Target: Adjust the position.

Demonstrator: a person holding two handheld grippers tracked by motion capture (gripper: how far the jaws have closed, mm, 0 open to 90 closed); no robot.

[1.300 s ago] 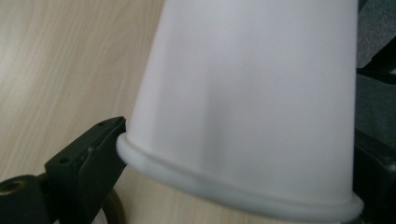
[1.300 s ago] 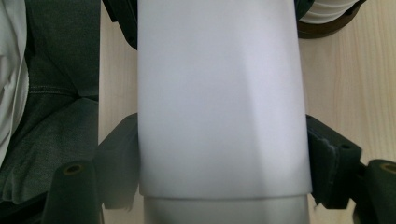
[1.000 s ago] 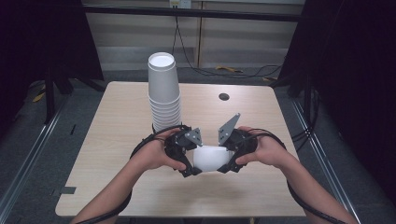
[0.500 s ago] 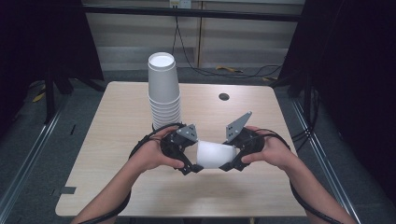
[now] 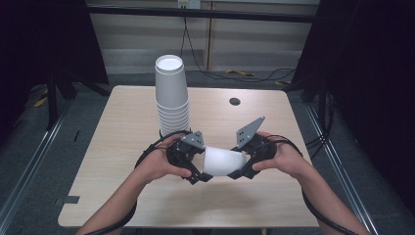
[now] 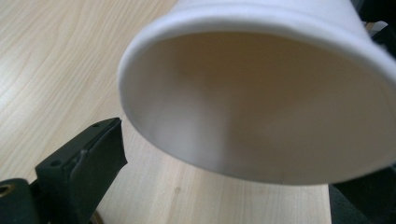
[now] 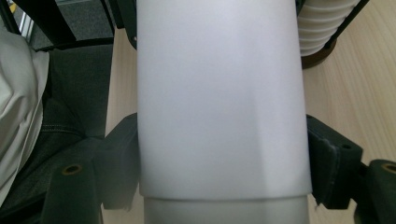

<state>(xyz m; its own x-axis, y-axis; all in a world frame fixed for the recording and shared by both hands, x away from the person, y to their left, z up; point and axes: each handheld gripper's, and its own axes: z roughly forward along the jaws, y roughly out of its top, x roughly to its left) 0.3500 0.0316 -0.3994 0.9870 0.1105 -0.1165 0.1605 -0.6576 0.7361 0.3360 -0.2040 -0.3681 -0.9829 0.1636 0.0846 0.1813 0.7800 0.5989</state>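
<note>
A white paper cup (image 5: 222,161) lies on its side just above the table, between the two grippers. My right gripper (image 5: 240,169) is shut on its narrow end, and in the right gripper view both pads (image 7: 122,158) press the cup's wall (image 7: 219,102). My left gripper (image 5: 198,171) faces the cup's open mouth (image 6: 261,107). Its jaws have just been opening. The rim sits between them, and the left finger (image 6: 88,158) stands slightly apart from it. A tall stack of white cups (image 5: 171,98) stands upside down behind the left hand.
The light wooden table (image 5: 122,147) has a dark round hole (image 5: 234,101) at the back right. The stack's ribbed rims (image 7: 322,28) stand close behind the held cup. The person's lap and clothing (image 7: 18,102) are beyond the near edge. Dark frames and cables flank the table.
The left gripper's jaws have spread and eased back off the cup's mouth, so more of the cup shows between the grippers. The right gripper still holds the cup and has tilted slightly.
</note>
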